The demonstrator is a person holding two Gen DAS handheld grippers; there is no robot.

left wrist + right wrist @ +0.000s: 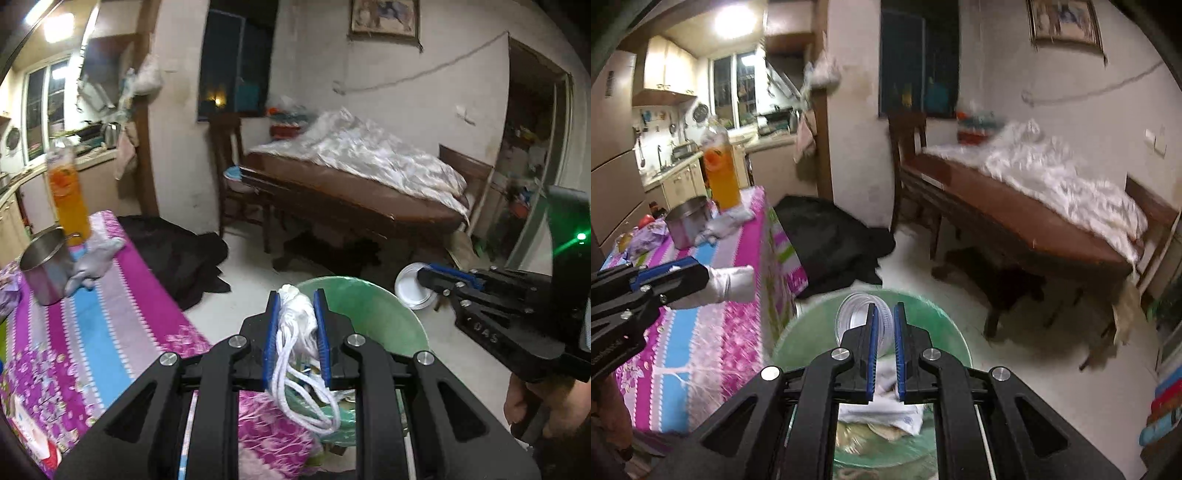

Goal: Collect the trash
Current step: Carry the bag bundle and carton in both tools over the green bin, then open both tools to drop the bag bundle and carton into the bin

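My left gripper (297, 306) is shut on a crumpled white face mask (299, 325), whose cord loops hang down over the near rim of the green trash bin (373, 314). My right gripper (885, 310) is shut on the wall of a clear plastic cup (855, 315), held above the green bin (931, 332). Paper and wrappers (882, 413) lie inside the bin. From the left wrist view, the right gripper (424, 278) holds the cup (412, 290) just right of the bin. In the right wrist view, the left gripper (703, 275) carries the mask (733, 284) over the table edge.
A table with a pink and blue striped cloth (103, 332) stands to the left, carrying an orange drink bottle (68, 195), a steel mug (46, 266) and a white crumpled wad (94, 262). Black cloth (184, 254) lies on the floor. A wooden bench with white sheeting (369, 173) is behind.
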